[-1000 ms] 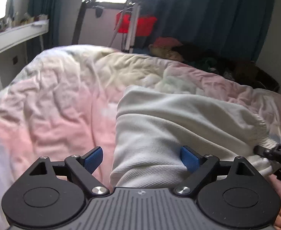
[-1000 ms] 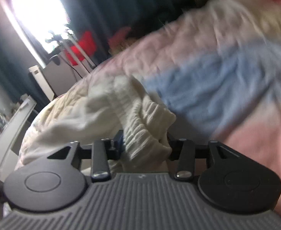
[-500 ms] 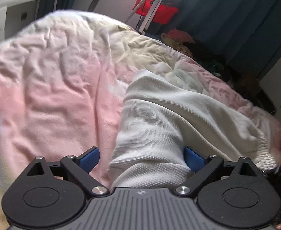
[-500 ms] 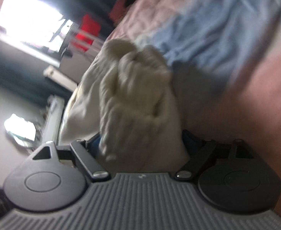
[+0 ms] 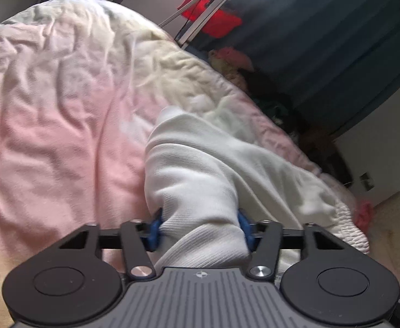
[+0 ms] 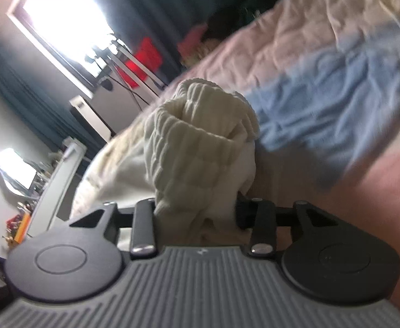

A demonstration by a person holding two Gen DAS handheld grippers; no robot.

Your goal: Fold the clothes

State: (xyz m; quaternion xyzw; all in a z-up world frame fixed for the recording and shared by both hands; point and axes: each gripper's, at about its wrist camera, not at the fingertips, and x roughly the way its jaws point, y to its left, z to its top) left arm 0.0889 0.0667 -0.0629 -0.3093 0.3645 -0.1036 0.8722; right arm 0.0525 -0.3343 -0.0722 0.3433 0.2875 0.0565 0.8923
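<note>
A white ribbed sweater (image 5: 208,169) lies bunched on a pink, cream and blue bedspread (image 5: 52,125). My left gripper (image 5: 200,231) is shut on a thick fold of the sweater, its blue pads (image 5: 154,229) pressing the cloth from both sides. In the right wrist view my right gripper (image 6: 197,213) is shut on the sweater's ribbed cuff end (image 6: 197,147), which stands up in a bundle between the fingers. The pads there are hidden by cloth.
The bedspread (image 6: 323,104) stretches away to the right. Beyond the bed stand a tripod (image 5: 202,8), a red object (image 5: 213,19), dark blue curtains (image 5: 323,27) and a clothes pile (image 5: 232,63). A white shelf (image 6: 60,175) and a bright window (image 6: 63,16) lie left.
My left gripper has closed from open onto the sweater fold and lifted it. My right gripper keeps its hold on the cuff and has swung, bunching the cloth upward.
</note>
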